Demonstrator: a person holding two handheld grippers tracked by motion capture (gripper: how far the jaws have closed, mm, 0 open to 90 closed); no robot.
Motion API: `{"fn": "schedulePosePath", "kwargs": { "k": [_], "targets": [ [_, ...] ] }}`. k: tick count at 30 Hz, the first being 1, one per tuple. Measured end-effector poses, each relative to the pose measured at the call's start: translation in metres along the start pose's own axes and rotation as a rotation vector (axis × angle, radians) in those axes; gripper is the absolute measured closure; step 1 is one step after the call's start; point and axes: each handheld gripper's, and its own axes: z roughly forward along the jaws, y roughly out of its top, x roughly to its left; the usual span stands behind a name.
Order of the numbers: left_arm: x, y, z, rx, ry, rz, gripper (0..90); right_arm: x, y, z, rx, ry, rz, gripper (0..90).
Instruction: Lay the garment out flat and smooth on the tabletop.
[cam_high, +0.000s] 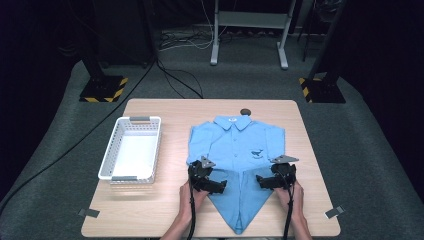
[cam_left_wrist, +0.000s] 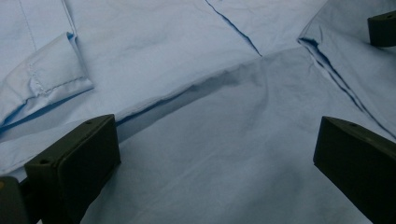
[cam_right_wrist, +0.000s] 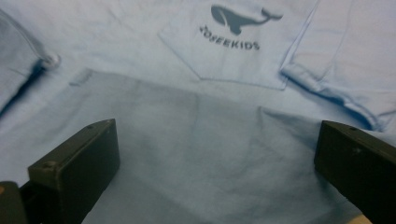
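currently the work in hand is folding a blue shirt (cam_high: 235, 145), which lies front up at table (cam_high: 150, 220) centre-right, collar at the far edge, both lower corners folded in so the hem end forms a point toward the person.

left to right:

- white basket (cam_high: 131, 148): stands left of the shirt, apart from it, nothing inside. risk: a wide sweep of the left forearm could knock it; low likelihood.
- left gripper (cam_high: 216, 187): jaws spread wide, nothing between them, over the left diagonal fold. the left gripper view shows the folded flap edge (cam_left_wrist: 187, 95) and a sleeve cuff (cam_left_wrist: 51, 70) beyond. risk: the flap is not pinned, so a jaw dragging across the cloth on withdrawal could pull the fold open or ruck it.
- centre: the two flaps meet along the button line. risk: if the next grab takes one layer only, the lower layers stay put and the point skews.
- right gripper (cam_high: 262, 180): jaws likewise wide apart, holding nothing, over the right diagonal fold. the right gripper view shows the pocket w/ whale print (cam_right_wrist: 238, 18) ahead. risk: a pinch set too near the pocket would crease the front panel instead of lifting the hem end.
- cables: one trails from each gripper toward the near edge. risk: snagging the shirt's point, which lies close to that edge.
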Motion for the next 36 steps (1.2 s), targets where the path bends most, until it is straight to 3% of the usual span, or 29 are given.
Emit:
{"fn": "schedulePosePath", "kwargs": {
  "k": [3, 5, 36],
  "targets": [
    [-0.006, -0.002, 0.002, -0.004, 0.035, 0.036, 0.3, 0.001, -0.001, 0.002, 0.006, 0.006, -0.009, 0.0],
    [-0.013, -0.004, 0.004, 0.011, 0.075, 0.085, 0.6, 0.001, -0.002, 0.002, 0.001, 0.007, -0.01, 0.0],
    [-0.05, -0.016, -0.003, 0.011, 0.056, 0.107, 0.6, 0.006, -0.029, -0.021, -0.02, -0.012, 0.002, 0.0]
  ]
}}
